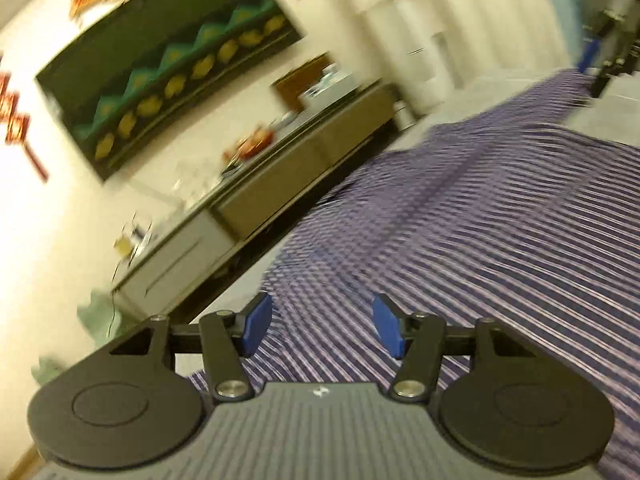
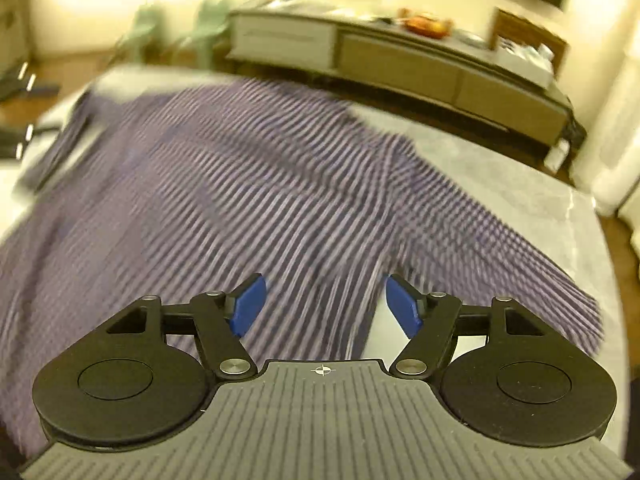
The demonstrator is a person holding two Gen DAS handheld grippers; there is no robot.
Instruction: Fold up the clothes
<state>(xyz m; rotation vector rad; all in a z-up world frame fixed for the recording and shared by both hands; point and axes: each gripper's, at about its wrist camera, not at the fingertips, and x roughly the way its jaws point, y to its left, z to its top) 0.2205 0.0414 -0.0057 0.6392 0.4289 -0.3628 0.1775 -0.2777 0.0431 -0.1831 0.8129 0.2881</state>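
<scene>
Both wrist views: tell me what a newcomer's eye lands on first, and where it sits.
The purple striped shirt dominates, spread across the pale grey table, one sleeve trailing toward the table's right edge. In front of each camera a claw stands open over the cloth, holding nothing: the left claw and the right claw, both with blue pads. Behind, a long low cabinet runs along the wall, under a dark framed picture.

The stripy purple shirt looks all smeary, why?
In the left wrist view the purple striped shirt and the room are streaked by motion blur, while the left gripper stays sharp; in the right wrist view the shirt smears less, and fisheye bends the edges.
</scene>
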